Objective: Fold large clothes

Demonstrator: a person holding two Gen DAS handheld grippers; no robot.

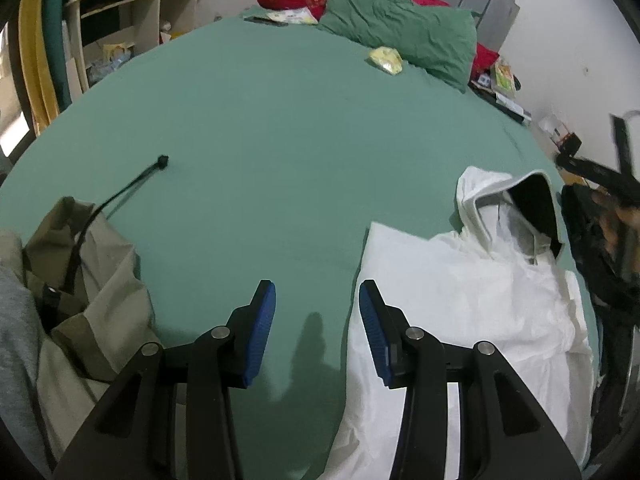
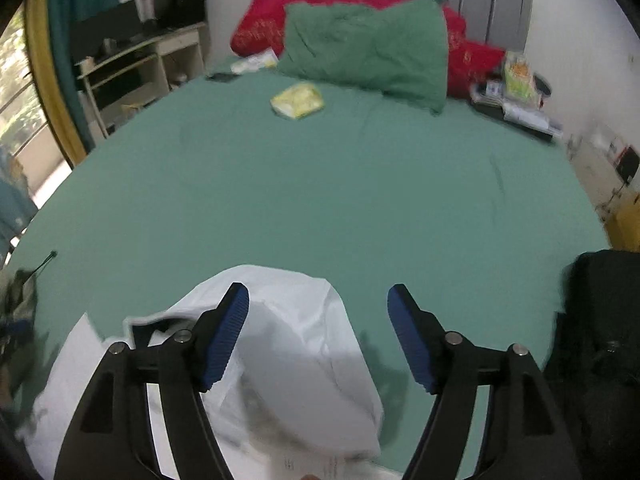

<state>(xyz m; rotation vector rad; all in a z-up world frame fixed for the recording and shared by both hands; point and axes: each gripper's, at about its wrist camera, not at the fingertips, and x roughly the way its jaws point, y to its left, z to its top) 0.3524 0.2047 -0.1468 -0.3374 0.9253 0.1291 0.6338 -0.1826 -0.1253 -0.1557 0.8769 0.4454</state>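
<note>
A white hooded jacket (image 1: 460,292) lies partly folded on the green bed sheet (image 1: 260,140), hood (image 1: 516,204) toward the headboard. My left gripper (image 1: 316,300) is open and empty, hovering over the sheet just left of the jacket's edge. My right gripper (image 2: 318,304) is open and empty above the jacket's hood (image 2: 288,340). The right gripper also shows blurred at the right edge of the left wrist view (image 1: 612,184).
An olive-beige garment (image 1: 80,280) with a black cord (image 1: 132,184) and a grey cloth (image 1: 16,340) lie at the left. A dark garment (image 2: 600,340) lies at the right. Green pillow (image 2: 368,48), red blanket (image 2: 264,20), yellow packet (image 2: 298,100) and books (image 2: 516,96) are near the headboard.
</note>
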